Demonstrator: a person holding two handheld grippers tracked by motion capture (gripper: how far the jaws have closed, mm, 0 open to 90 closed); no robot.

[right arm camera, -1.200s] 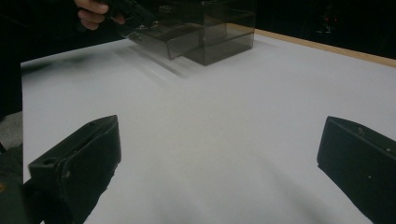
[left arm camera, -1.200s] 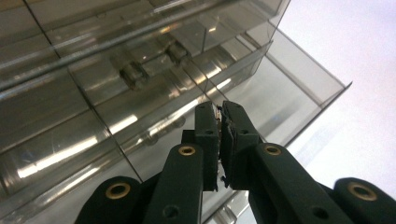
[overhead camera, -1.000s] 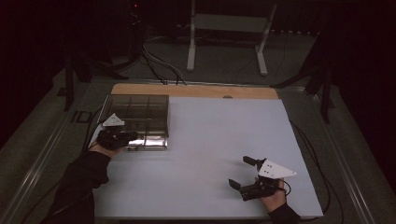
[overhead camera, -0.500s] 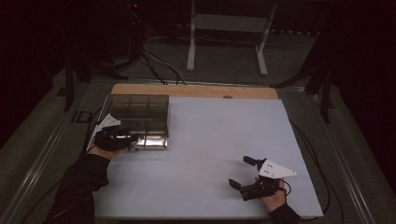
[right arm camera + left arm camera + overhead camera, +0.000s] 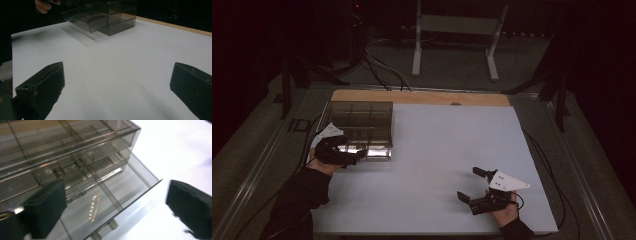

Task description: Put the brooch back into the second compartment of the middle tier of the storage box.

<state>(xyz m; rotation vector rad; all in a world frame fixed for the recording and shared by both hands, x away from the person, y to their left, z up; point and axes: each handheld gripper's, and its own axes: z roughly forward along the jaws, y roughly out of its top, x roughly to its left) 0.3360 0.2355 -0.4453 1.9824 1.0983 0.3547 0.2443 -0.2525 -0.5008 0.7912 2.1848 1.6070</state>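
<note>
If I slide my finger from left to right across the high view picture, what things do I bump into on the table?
Left gripper → smoky clear drawer box → bare white table → right gripper, with its jaws open.

The drawer box (image 5: 359, 127) sits on the surface (image 5: 447, 150) at its far left corner. 1 drawer (image 5: 117, 202) juts out of the box's near side, with the left tongs (image 5: 343, 156) just before it. The right tongs (image 5: 472, 185) rest well right of the box, near the surface's front edge.
</note>
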